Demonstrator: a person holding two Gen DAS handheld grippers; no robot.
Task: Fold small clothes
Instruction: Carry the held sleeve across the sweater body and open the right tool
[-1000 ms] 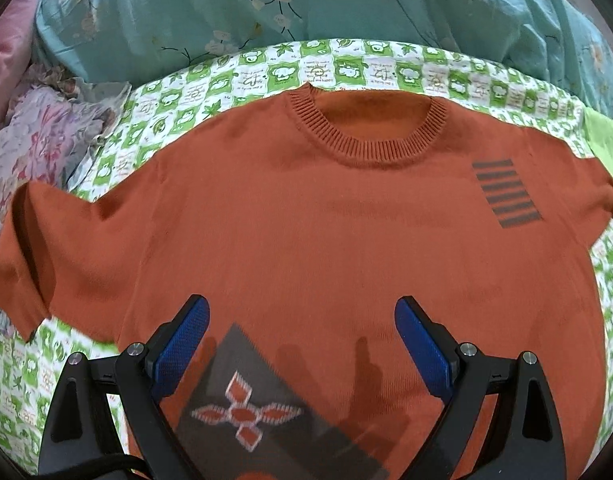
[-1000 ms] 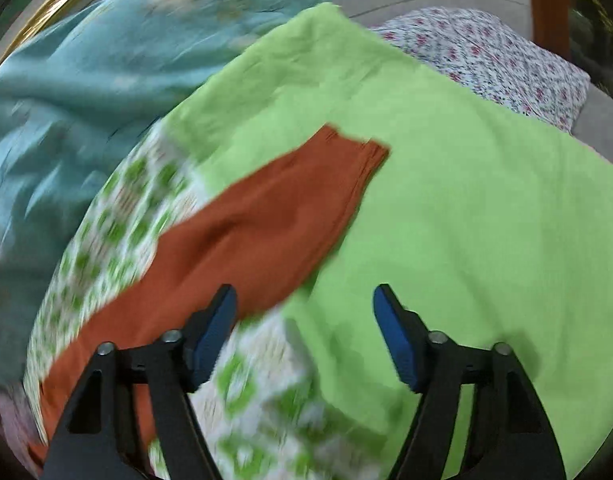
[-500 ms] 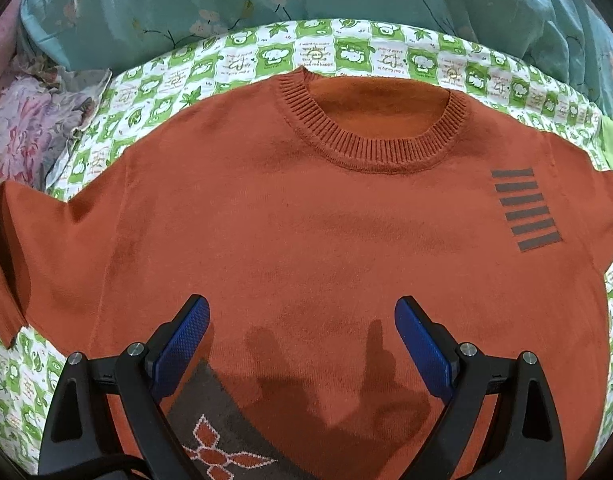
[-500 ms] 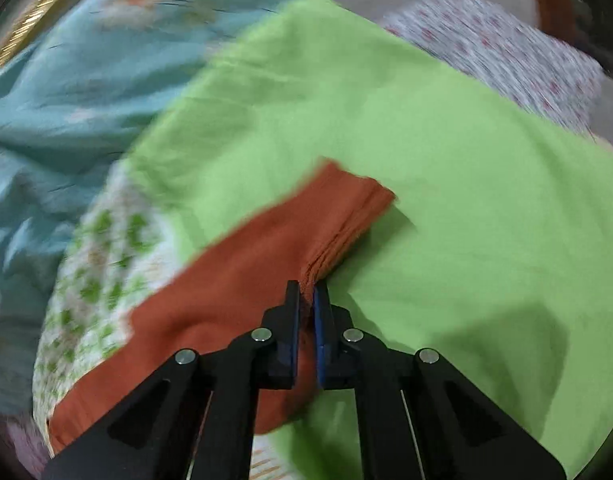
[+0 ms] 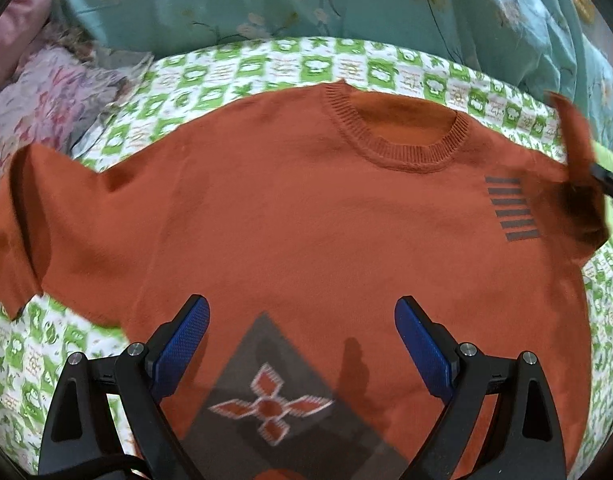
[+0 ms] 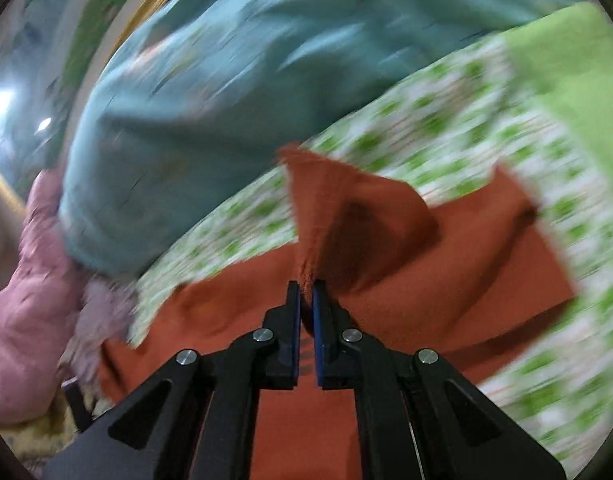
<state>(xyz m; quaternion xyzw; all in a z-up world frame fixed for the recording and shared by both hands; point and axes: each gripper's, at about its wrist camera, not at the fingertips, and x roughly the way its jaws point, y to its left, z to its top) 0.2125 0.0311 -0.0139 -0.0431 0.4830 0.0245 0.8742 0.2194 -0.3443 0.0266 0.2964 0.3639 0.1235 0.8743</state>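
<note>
An orange knit sweater [image 5: 306,216] lies face up and spread flat on a green-and-white patterned sheet [image 5: 266,68]. It has a ribbed collar, grey stripes at the right chest and a dark diamond motif near the hem. My left gripper [image 5: 300,340] is open and empty, hovering over the lower body of the sweater. My right gripper [image 6: 305,300] is shut on the sweater's right sleeve [image 6: 346,216], lifted and carried over the sweater body. That raised sleeve also shows blurred in the left wrist view [image 5: 578,168].
A teal floral quilt [image 5: 306,0] is bunched along the far edge. Pink and lilac floral bedding [image 5: 46,96] lies at the left. A plain lime-green cloth [image 6: 578,64] lies to the right of the patterned sheet.
My right gripper closed on the right sleeve cuff, then lifted and swung it inward over the sweater. My left gripper stayed open, moving forward and then back over the sweater.
</note>
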